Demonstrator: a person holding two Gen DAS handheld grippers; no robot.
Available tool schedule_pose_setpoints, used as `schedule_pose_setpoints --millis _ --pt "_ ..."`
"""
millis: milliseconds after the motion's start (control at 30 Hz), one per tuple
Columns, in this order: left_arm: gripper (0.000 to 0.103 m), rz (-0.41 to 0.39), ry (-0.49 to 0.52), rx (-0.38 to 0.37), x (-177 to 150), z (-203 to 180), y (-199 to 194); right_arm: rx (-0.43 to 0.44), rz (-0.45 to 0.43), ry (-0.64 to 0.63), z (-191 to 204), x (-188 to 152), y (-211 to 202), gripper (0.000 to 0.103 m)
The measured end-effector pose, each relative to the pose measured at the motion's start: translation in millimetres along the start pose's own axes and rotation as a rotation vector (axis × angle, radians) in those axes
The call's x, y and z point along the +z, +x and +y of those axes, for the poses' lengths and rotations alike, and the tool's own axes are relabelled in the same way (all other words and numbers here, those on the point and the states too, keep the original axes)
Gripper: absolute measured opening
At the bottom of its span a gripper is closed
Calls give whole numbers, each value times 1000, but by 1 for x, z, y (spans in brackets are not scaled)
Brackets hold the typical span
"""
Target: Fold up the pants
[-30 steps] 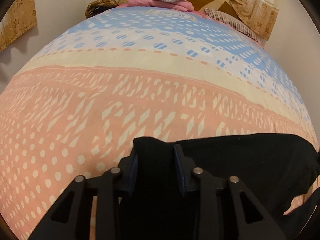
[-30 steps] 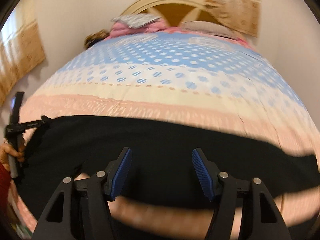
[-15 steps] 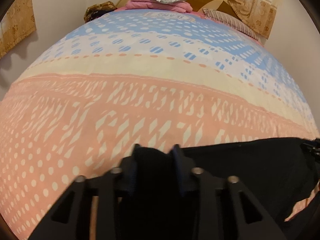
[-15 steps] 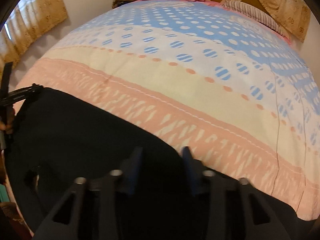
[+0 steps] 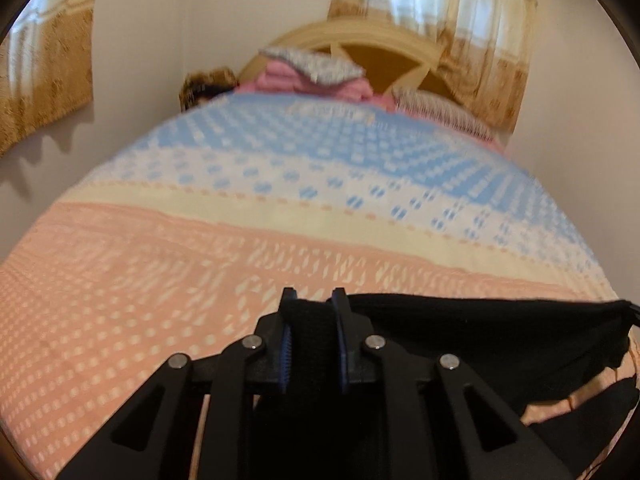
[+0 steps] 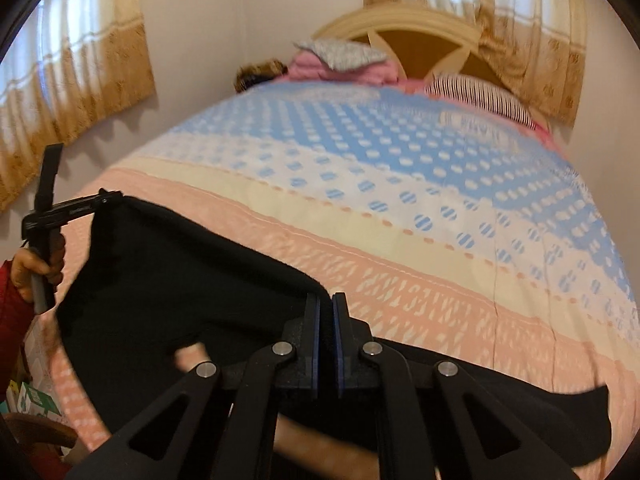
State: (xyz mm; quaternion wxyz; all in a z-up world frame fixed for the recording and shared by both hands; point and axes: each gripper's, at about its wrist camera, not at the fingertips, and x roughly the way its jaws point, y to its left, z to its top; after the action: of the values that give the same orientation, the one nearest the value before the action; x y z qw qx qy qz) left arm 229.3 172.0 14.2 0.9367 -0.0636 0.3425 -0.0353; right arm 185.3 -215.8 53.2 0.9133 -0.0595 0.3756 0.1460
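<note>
Both tools clamped on the black pants [image 6: 168,280]: left tool [image 5: 311,300] pinching one top corner, right tool [image 6: 326,304] pinching the other, top edge stretched between them and lifted, rest of the fabric draping down onto the bed [image 6: 400,208].

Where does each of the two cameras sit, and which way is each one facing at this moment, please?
Left wrist: rides on the left gripper, facing up the bed toward the headboard; its fingers pinch the black pants.
Right wrist: rides on the right gripper, facing the same way; also clamped on the pants. The left gripper and the person's left hand in a red sleeve show at far left.
Shared: pants, bed, headboard, pink pillows, curtains.
</note>
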Motion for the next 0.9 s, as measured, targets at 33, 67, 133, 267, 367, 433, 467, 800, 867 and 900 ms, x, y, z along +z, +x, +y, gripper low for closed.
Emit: schedule_pose_setpoints --millis 33,67,133,267,367,433,467,800,867,900 --pt "19 -27 -1 -9 -5 2 -15 -3 -18 -6 9 -7 -14 5" --pt "19 -39 -1 -12 -10 5 -25 -4 -30 -9 14 -13 -24 5" --pt "19 -65 1 -19 -24 8 -45 -10 -58 -16 28 -31 -45 5" --pt "19 -96 15 -17 -60 11 -72 -42 -83 -44 54 -68 -70 5" --pt "19 -107 26 -10 -83 14 -82 -55 -79 -36 67 -99 -75 5" --pt "19 -109 33 -8 -101 15 -84 -65 -69 -33 73 -119 -73 5" --pt "20 -108 38 -4 -108 16 -85 -66 -60 -31 76 -128 -71 5" --pt "81 4 -24 72 -152 51 -71 -111 39 -45 95 -186 -35 7" --pt "95 17 -41 67 -151 62 -78 -98 51 -33 93 -190 -34 8" --pt "96 15 -39 70 -153 63 -81 -91 62 -27 92 -191 -33 8"
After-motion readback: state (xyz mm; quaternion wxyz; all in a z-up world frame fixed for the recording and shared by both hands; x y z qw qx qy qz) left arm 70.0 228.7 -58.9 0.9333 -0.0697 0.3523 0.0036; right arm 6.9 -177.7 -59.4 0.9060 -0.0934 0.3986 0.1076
